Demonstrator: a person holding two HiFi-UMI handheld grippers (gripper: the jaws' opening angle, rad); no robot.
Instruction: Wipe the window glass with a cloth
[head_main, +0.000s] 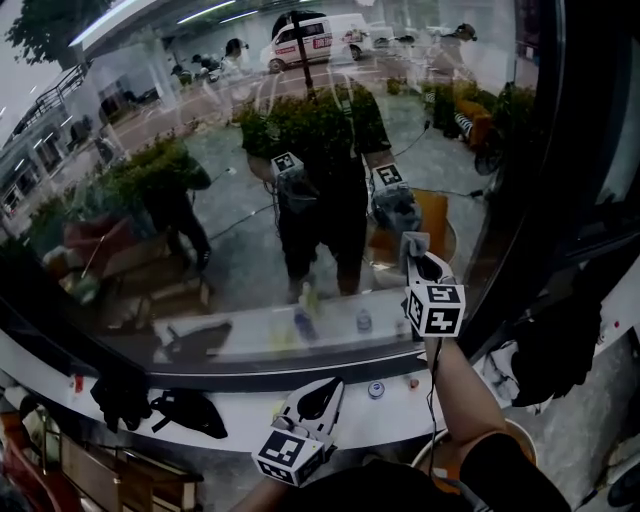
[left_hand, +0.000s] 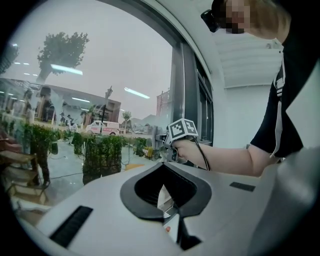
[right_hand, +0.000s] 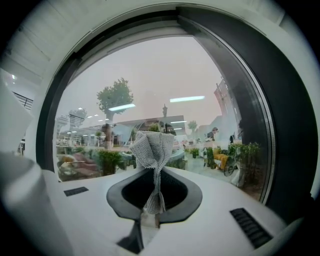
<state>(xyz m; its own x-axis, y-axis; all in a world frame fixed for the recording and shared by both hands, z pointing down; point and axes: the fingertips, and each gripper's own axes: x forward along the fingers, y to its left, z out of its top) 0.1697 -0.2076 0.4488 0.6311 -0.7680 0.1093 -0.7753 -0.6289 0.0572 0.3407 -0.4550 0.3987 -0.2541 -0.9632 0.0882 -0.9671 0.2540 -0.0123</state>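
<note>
Cloth (right_hand: 152, 150): one, clamped in right gripper (head_main: 420, 265) jaws near window glass (head_main: 250, 200); left gripper (head_main: 321, 399) jaws together, empty.

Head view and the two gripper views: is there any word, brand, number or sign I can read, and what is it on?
No text can be read in any view.
White van: red markings, too blurred to read.
Bottles: labels too small to read.
Marker cubes: black-and-white square patterns, no letters or numbers.
Cloth: plain, no print.
</note>
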